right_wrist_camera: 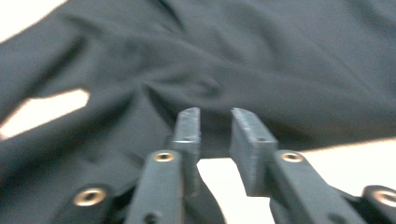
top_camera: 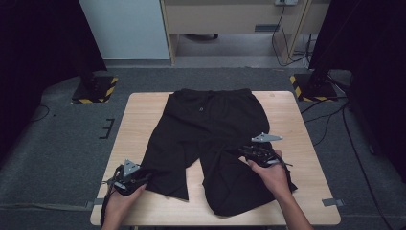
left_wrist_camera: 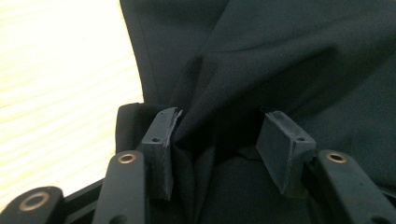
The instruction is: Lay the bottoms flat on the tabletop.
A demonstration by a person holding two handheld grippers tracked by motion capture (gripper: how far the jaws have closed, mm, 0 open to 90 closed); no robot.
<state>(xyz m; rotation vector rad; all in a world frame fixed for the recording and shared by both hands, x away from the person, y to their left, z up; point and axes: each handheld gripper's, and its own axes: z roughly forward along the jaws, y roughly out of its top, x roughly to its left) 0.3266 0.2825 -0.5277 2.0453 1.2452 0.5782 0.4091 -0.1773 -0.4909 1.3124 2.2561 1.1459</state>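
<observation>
High view, shorts: black shorts (top_camera: 210,143) lie flat on the wooden table (top_camera: 143,120), waistband at the far edge, both legs toward the person; seams and folds are lost in the dark cloth.
High view, left leg of the shorts: its outer hem corner runs into the left gripper (top_camera: 139,179), whose jaw tips merge with the black fabric and are hard to make out.
High view, right leg: the right hand (top_camera: 270,175) and the right gripper (top_camera: 249,152) sit over its outer part and cover the cloth beneath; the forearm is cut off at the bottom edge.
Left gripper view, grip: the left gripper (left_wrist_camera: 217,133) has a bunched ridge of cloth rising between its jaws; the fabric presses against the left pad, a small gap shows by the right pad, and the far side of the fold is hidden.
Left gripper view, state: jaws part-closed around the gathered cloth, holding it.
Right gripper view, state: the right gripper (right_wrist_camera: 215,126) has jaws slightly apart with nothing between the pads; pale table shows through the gap.
Right gripper view, clarity: blurred; the cloth lies just beyond the tips, and I cannot tell whether they touch it.
Materials: matte, smooth woven cloth with soft creases; rectangular grey rubbery pads on black arms with brass-coloured rivets; light wood grain on the tabletop.
Surroundings: grey carpet (top_camera: 62,139) around the table, dark at the sides.
</observation>
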